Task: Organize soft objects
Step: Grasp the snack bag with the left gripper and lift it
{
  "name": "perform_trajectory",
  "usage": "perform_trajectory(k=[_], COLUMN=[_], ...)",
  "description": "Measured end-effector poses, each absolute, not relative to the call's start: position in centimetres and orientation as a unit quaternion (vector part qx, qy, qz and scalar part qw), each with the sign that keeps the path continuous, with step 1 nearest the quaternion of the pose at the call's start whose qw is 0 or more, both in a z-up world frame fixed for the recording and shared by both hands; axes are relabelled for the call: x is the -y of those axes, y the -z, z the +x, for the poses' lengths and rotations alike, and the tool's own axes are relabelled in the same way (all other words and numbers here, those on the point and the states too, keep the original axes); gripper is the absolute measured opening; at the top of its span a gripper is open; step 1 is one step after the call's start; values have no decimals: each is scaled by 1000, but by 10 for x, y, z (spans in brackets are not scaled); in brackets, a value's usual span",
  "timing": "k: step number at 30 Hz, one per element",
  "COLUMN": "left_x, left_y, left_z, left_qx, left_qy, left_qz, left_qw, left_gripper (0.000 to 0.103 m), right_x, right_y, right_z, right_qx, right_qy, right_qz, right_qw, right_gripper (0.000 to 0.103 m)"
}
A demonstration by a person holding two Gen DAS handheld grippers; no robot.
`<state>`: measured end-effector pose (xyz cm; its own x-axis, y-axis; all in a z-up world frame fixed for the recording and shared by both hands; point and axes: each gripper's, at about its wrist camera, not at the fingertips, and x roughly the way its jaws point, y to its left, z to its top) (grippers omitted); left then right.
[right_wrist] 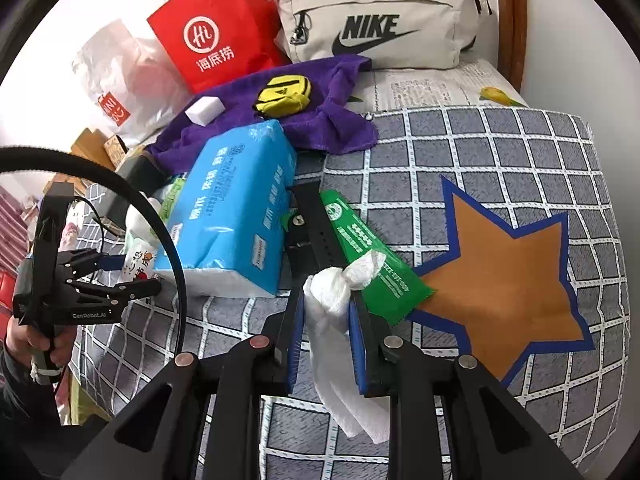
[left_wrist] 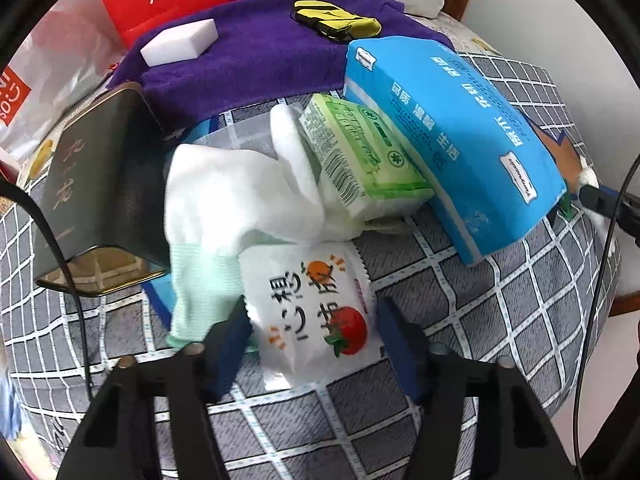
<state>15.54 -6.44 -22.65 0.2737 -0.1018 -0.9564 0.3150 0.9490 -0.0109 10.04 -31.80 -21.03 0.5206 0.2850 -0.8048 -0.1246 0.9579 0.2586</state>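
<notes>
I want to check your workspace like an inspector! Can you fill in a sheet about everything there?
Surface: bed with grey checked cover, orange star patch.
Job's things: white wet-wipe packet; white sock; knotted white tissue; blue tissue pack; green tissue pack; purple towel.
Clutter: white sponge, yellow pouch, dark box, red bag, Nike bag.
Grippers: left tool straddles the packet, contact unclear; right tool shut on the tissue.
Cables: black cable.
Surroundings: wooden headboard, white wall.

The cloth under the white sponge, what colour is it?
Purple. The cloth shows best in the right wrist view, under the sponge.
</notes>
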Motion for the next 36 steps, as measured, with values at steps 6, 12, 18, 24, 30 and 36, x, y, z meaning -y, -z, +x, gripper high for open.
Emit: perform_trajectory(k=[6, 12, 18, 24, 30, 36], left_x=[50, 28, 17, 15, 7, -8], left_y=[213, 201, 206, 202, 191, 173], left_z=[150, 140, 141, 149, 148, 151], left_qx=[-594, -590, -594, -584, -573, -558], left_qy=[160, 184, 211, 213, 213, 206], left_qz=[66, 41, -4, -34, -42, -56], left_qw=[786, 785, 776, 782, 790, 802], left_gripper=[26, 18, 6, 5, 5, 5], right_x=[310, 304, 298, 296, 288, 277], right_y=[207, 202, 202, 199, 188, 170], right_z=[99, 98, 100, 95, 91, 96], right_qx=[-473, -468, -468, -468, -463, -453], right_qy=[-126, -131, -137, -138, -142, -149], right_qz=[82, 82, 82, 85, 79, 79], right_qw=[868, 870, 869, 869, 872, 876], right_gripper=[22, 22, 22, 22, 22, 21])
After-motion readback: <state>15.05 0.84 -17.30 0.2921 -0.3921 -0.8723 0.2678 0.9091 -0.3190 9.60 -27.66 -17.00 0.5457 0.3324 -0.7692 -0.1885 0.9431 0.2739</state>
